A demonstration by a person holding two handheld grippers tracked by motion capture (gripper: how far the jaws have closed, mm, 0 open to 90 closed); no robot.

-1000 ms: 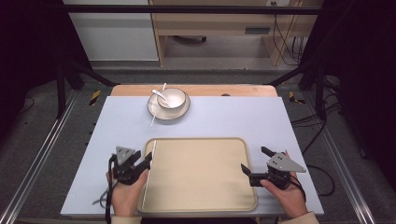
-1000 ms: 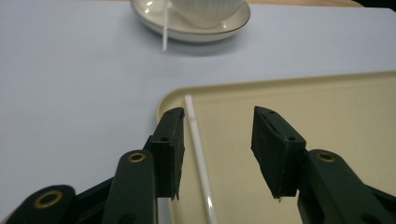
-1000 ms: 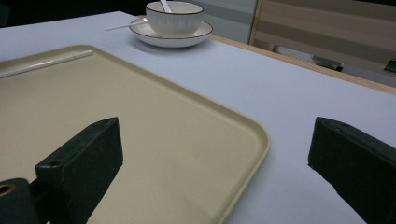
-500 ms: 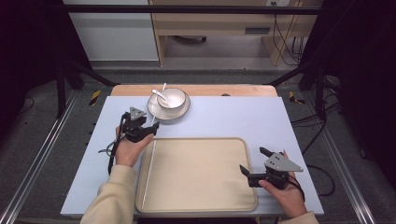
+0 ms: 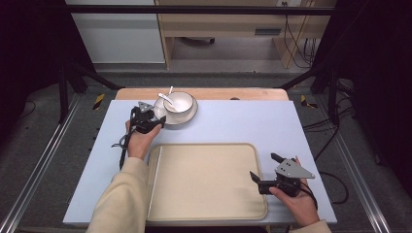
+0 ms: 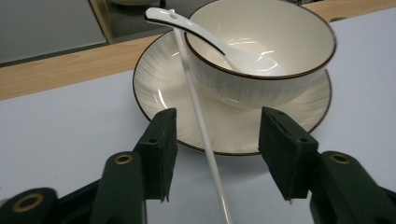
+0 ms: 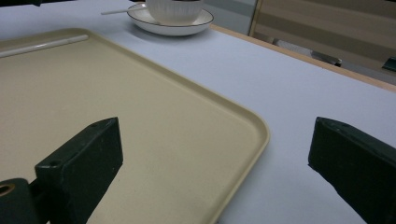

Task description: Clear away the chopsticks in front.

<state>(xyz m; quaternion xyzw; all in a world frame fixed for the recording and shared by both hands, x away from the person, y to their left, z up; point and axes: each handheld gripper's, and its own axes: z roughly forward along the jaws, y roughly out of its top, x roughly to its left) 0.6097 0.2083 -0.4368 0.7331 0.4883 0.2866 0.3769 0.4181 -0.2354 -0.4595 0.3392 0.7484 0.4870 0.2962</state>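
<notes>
Evenly lit from above across the table [image 5: 233, 121], dark and murky around the room's edges, with soft, faint shadows. Bright glare patches inside the bowl [image 6: 261, 51] and on the plate [image 6: 159, 88]. Slightly soft throughout, jaws blurred up close in the 2 gripper views.

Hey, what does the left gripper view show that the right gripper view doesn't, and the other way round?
Left gripper view: a white spoon lying in the bowl, and the left hand-held gripper with its open jaws either side of a thin white stick that crosses the plate. Right gripper view: the beige tray, one corner between the right hand-held gripper's open jaws. Both: the bowl on its plate, and the pale blue tabletop.
</notes>
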